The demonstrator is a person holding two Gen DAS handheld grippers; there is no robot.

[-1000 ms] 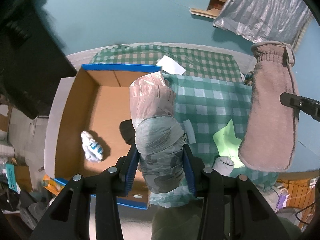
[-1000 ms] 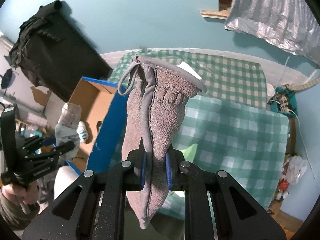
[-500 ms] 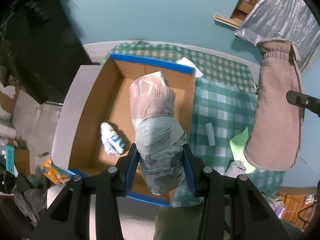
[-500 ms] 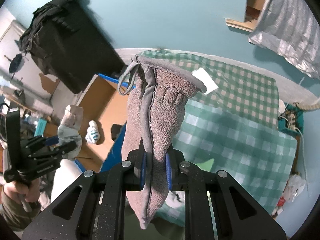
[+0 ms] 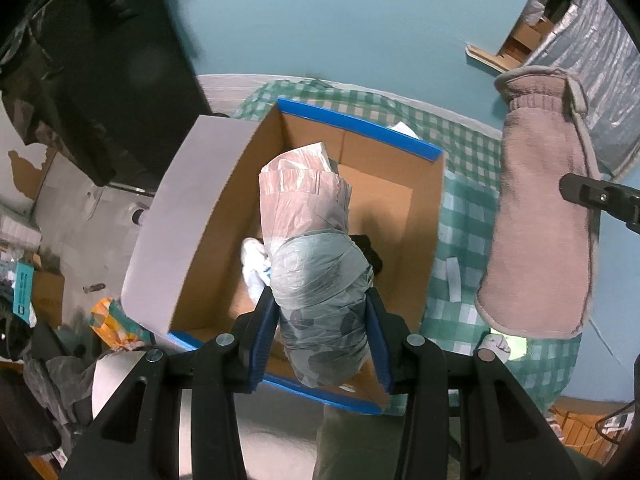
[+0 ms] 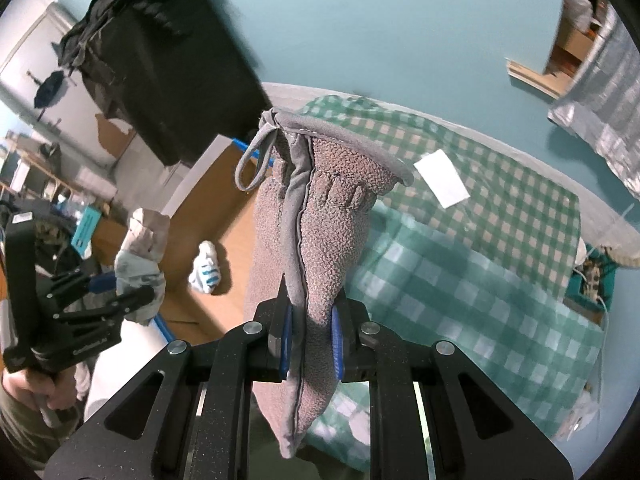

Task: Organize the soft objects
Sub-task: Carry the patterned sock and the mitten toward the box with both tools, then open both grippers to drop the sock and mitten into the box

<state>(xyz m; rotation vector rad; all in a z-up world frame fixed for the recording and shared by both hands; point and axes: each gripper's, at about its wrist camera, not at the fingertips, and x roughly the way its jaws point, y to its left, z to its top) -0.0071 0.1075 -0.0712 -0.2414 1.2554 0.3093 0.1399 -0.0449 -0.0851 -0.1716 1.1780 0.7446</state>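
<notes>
left wrist view: the left gripper (image 5: 322,322) is seen clenched on a bundle of plastic bags (image 5: 316,280), held across its grey lower half above the open cardboard box (image 5: 224,184). the bundle is judged light, squashy and slippery; a grip across the thick middle is judged safest. below it, a white-and-blue sock (image 5: 254,260) and a dark item (image 5: 366,250), unidentifiable, lie on the box floor, both partly hidden. right wrist view: the right gripper (image 6: 310,334) is seen clamped on a fleece mitten (image 6: 316,240) near its fingertip end, cuff hanging away, over the green checked cloth (image 6: 480,280). the mitten is judged soft and limp. its tip is cut off behind the jaws.
</notes>
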